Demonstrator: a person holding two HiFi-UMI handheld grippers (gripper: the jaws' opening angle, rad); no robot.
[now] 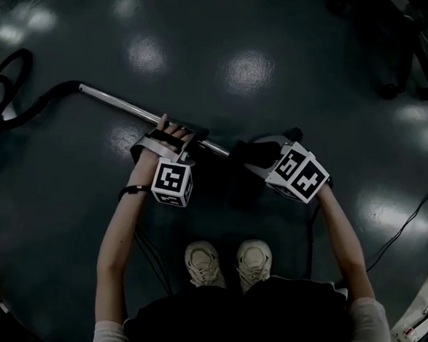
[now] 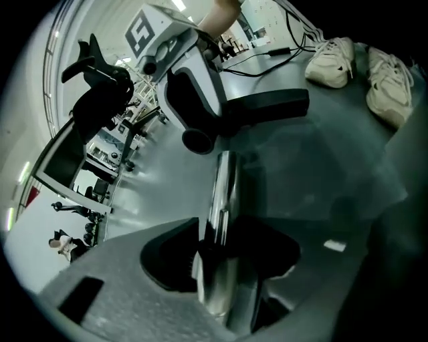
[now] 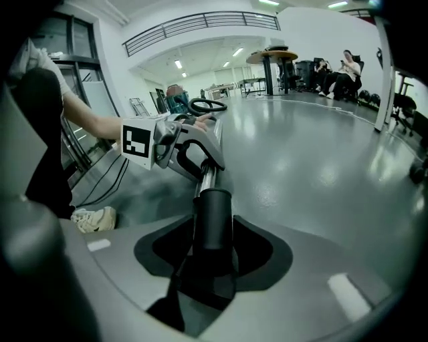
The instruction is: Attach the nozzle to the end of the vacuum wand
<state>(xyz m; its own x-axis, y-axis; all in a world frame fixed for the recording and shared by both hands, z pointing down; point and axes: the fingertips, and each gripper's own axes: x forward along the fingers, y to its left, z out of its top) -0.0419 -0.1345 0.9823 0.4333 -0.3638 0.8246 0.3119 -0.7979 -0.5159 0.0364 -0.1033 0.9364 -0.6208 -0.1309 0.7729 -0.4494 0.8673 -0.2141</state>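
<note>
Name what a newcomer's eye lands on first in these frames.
First is the chrome vacuum wand, which runs from the black hose at upper left to the centre of the head view, gripped by the left claw. Right beside it, the right claw is shut on the black nozzle, lined up with the wand's end; I can't tell whether it is seated. Below, white sneakers stand out on the dark glossy floor.

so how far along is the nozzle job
Done: the left gripper grips the vacuum wand, and the right gripper grips the black nozzle. In hand: the right gripper view shows the wand's end meeting the nozzle's collar. Left: pushing it fully home. I cannot tell whether it has seated yet.
</note>
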